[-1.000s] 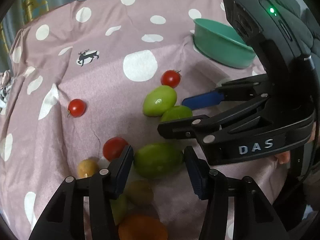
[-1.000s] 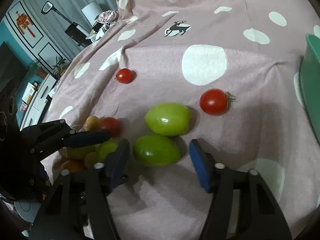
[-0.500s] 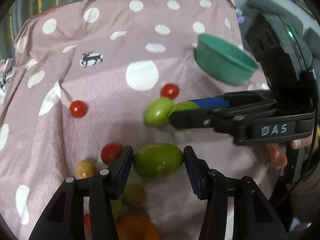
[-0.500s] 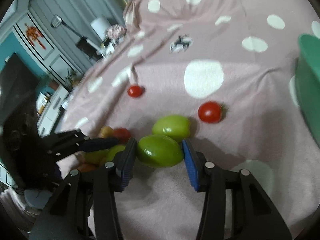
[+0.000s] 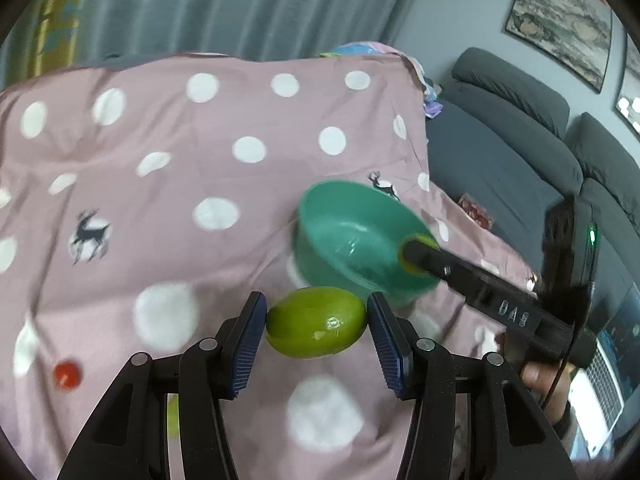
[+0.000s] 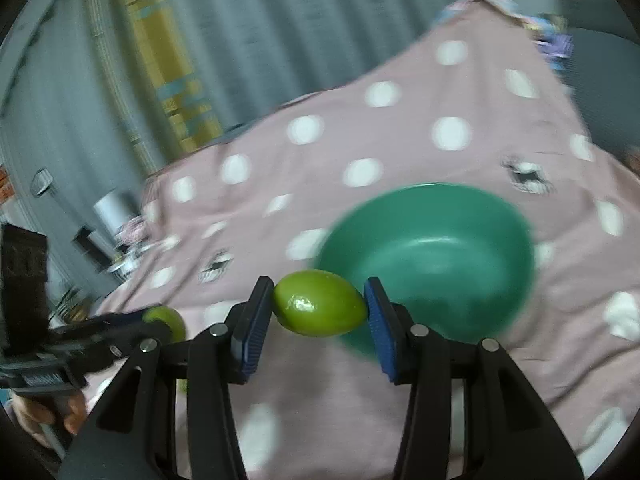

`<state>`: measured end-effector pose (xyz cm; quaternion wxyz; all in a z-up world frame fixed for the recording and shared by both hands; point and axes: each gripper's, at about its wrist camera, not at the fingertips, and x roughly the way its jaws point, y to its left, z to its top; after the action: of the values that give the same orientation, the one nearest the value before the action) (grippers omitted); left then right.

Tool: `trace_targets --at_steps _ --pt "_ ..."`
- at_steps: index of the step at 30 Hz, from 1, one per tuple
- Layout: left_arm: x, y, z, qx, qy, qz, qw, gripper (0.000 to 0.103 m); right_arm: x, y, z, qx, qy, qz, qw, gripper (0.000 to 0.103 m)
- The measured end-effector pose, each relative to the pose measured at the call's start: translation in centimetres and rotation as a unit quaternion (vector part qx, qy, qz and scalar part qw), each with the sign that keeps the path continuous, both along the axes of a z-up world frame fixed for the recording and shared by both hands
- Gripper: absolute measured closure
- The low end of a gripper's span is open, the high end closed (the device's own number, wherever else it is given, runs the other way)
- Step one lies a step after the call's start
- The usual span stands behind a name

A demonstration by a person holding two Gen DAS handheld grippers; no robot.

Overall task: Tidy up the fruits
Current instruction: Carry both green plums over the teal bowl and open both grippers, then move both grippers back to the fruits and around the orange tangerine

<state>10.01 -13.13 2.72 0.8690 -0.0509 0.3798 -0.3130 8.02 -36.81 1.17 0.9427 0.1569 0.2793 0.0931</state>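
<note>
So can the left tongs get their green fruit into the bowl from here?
Probably yes. The left tongs grip a green fruit just short of the teal bowl, though the right tongs already reach over its rim.

Left wrist view: looks forward along the left gripper fingers, angled down over the pink dotted cloth toward curtains and sofa — green bowl near, just beyond the fingertips. Right wrist view: looks along the right gripper fingers, tilted, blurred, facing cloth and curtains — bowl close, ahead to the right. Shared: bowl, cloth, curtains. Each view catches the other gripper: the right one at the left view's right edge, the left one at the right view's lower left.
</note>
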Motion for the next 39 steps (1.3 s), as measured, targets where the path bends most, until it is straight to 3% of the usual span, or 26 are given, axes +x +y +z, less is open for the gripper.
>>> trace_targets --at_steps 2,10,19,22,25,27,30,34,39 --pt "1.5 -2.1 -0.1 0.001 0.007 -0.012 0.9999 0.051 0.8 -1.8 -0.6 0.015 0.012 -0.017 1.0 0.056" --pt "4.6 -9.3 -1.5 0.067 0.012 -0.038 0.9969 0.05 1.8 -3.8 -2.4 0.016 0.036 -0.041 0.998 0.055" --pt "5.8 -10.8 -3.1 0.09 0.024 -0.025 0.9953 0.05 1.5 -4.7 -3.2 0.004 0.047 -0.069 0.997 0.055" --pt "5.3 -10.6 -2.5 0.089 0.008 -0.021 0.9958 0.05 1.4 -5.0 -3.3 0.009 0.049 -0.076 0.996 0.047" --pt "4.3 -10.1 -1.7 0.106 -0.019 -0.015 0.9941 0.038 1.0 -5.0 -3.1 0.008 0.043 -0.08 0.996 0.045" --pt "3.4 -9.5 -1.0 0.118 -0.043 -0.009 0.992 0.023 0.7 -4.8 -2.8 0.007 0.034 -0.076 0.996 0.043" --pt "1.9 -8.4 -0.1 0.138 -0.069 0.01 0.988 0.022 0.2 -4.3 -2.4 0.008 0.02 -0.065 0.998 0.04" --pt "-0.3 -6.6 1.1 0.183 -0.104 0.059 0.9758 0.015 -0.5 -3.3 -1.8 0.012 -0.002 -0.045 0.999 0.037" --pt "-2.1 -3.3 1.1 0.193 -0.102 0.1 0.9707 0.006 -0.5 -1.7 -1.8 0.014 0.002 -0.016 1.0 0.033"
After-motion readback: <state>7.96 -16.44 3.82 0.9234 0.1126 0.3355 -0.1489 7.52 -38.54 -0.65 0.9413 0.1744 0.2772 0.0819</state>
